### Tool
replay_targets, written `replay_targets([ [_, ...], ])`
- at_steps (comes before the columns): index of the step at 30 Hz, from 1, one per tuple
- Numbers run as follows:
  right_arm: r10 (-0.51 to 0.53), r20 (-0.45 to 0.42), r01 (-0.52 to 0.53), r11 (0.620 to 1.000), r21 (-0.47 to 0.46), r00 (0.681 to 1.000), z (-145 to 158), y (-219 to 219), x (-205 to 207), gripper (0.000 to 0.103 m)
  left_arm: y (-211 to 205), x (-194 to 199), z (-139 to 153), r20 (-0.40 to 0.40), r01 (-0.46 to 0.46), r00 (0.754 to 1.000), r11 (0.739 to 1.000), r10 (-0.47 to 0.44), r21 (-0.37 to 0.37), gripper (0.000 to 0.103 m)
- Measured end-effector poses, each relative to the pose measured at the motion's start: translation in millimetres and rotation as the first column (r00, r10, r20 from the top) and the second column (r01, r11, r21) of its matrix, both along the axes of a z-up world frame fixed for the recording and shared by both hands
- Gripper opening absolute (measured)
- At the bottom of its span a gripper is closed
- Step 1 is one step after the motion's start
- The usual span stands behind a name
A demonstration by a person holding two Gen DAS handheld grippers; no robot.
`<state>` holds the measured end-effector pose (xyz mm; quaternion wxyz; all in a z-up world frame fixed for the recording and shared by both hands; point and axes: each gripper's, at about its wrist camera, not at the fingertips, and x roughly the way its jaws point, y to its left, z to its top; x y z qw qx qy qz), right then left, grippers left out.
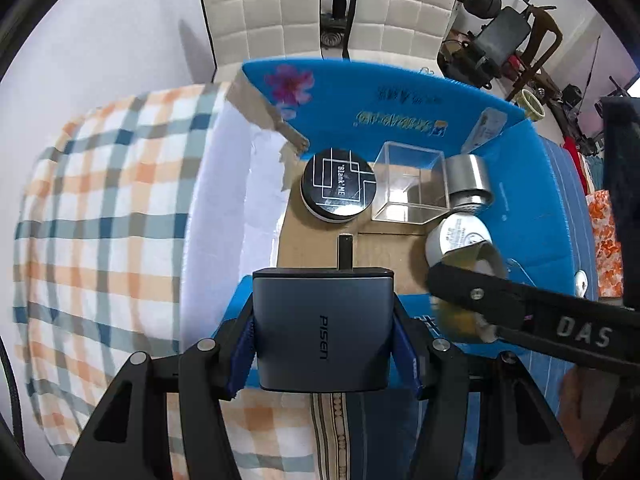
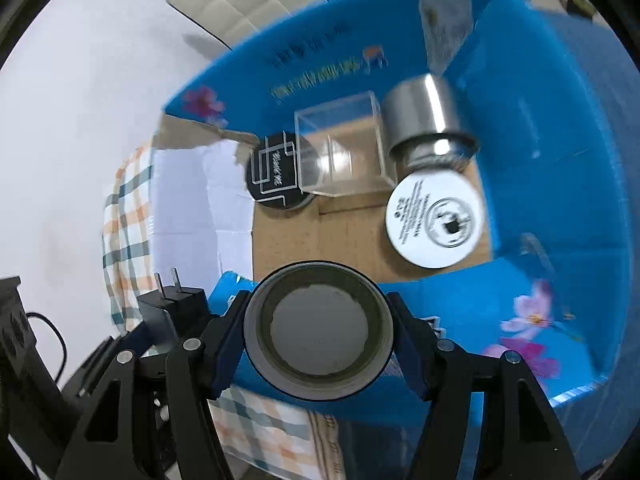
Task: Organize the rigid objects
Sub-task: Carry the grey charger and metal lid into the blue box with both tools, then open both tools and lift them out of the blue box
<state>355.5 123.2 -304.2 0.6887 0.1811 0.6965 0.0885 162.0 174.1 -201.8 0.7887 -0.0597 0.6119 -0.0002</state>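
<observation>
My left gripper [image 1: 322, 344] is shut on a grey PISEN charger [image 1: 322, 320], its plug prongs pointing over the near wall of the blue box [image 1: 360, 92]. On the box's cardboard floor lie a black round tin [image 1: 338, 184], a clear cube [image 1: 412, 188], a silver cylinder [image 1: 468, 178] and a white round tin [image 1: 456, 236]. In the right wrist view my right gripper [image 2: 318, 332] is shut on a round dark-rimmed jar [image 2: 318, 330], seen end-on just above the box's near wall [image 2: 480, 312]. The left wrist view shows this jar as a yellowish blur [image 1: 464, 280] beside the white tin.
The box rests on a plaid cloth [image 1: 100, 208] over a white surface [image 1: 120, 40]. White cushioned chairs [image 1: 280, 8] stand behind it, and exercise gear and clutter [image 1: 508, 32] fill the far right. A small white pack [image 1: 486, 126] leans in the box's far right corner.
</observation>
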Motion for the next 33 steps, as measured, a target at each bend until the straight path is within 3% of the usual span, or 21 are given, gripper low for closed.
replay_targets([
  [10, -0.034, -0.114, 0.032, 0.999, -0.020, 0.993, -55.5, 14.7, 21.5, 0.068, 5.7, 29.2, -51.2, -0.093, 0.033, 0.995, 0.998, -0.038, -0.054, 0.056],
  [20, -0.059, -0.121, 0.045, 0.992, -0.119, 0.991, -72.3, 2.3, 26.8, 0.069, 7.1, 36.4, -74.4, -0.152, 0.031, 0.988, 0.998, -0.039, -0.054, 0.058],
  [22, -0.054, -0.121, 0.038, 0.991, -0.128, 0.991, -72.2, 1.3, 26.2, 0.069, 5.4, 36.8, -74.8, -0.155, 0.039, 0.987, 0.998, -0.046, -0.047, 0.058],
  [30, 0.012, -0.083, -0.029, 0.979, -0.201, 0.996, -44.3, -8.1, 20.3, 0.086, 4.1, 27.8, -60.9, -0.159, 0.059, 0.985, 0.998, -0.063, -0.031, 0.060],
  [32, 0.037, -0.056, -0.049, 0.970, -0.239, 0.998, -32.0, -14.0, 17.4, 0.086, 6.5, 22.4, -56.0, -0.150, 0.056, 0.987, 0.998, -0.058, -0.017, 0.067],
  [33, 0.051, -0.042, -0.060, 0.964, -0.259, 0.998, -26.0, -16.8, 15.8, 0.086, 8.2, 18.6, -51.7, -0.140, 0.048, 0.989, 0.999, -0.050, -0.013, 0.077],
])
